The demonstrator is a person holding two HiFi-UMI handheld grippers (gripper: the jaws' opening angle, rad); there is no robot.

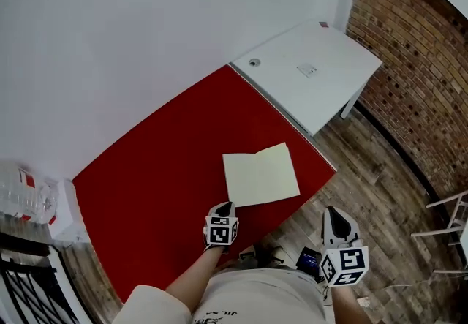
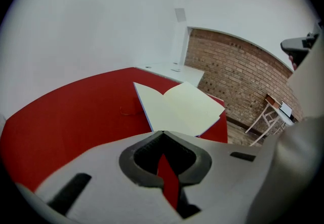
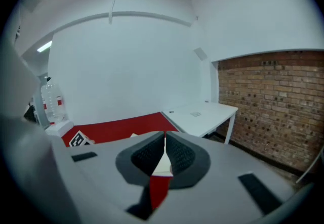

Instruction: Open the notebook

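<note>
**Notebook lies open; both claws shut and clear of it**

At the far left, a bottle (image 1: 22, 197) stands off the end of the red table (image 1: 146, 169), well away from the work.

The left gripper (image 1: 224, 208) hangs over the table's near edge. Its jaws are pressed together at the tips with nothing between them; only red table shows through the gap behind the tips. It points forward and down at the page.

The notebook (image 1: 261, 175) lies just beyond that gripper and a little to its right, near the table's near-right corner. It is flat and spread open, with both pale pages facing up. Its spine crease runs from the near edge away from the person, so the open spread is widest from left to right. A thin blue edge of cover shows under the pages in the left gripper view. Neither gripper touches it.

The right gripper (image 1: 335, 219) is farther right, off the table corner and over the wooden floor. Its jaws are also closed tight and hold nothing. It points nearly level, towards the wall.

Beyond it stand a white table (image 1: 307, 74) that butts against the red one, and a brick wall (image 1: 409, 59).

Judged from how the pages lie, the opening looks done. If a page needed pressing flat, the left gripper is the nearer, with the near-left corner of the spread straight ahead of its tips.
</note>
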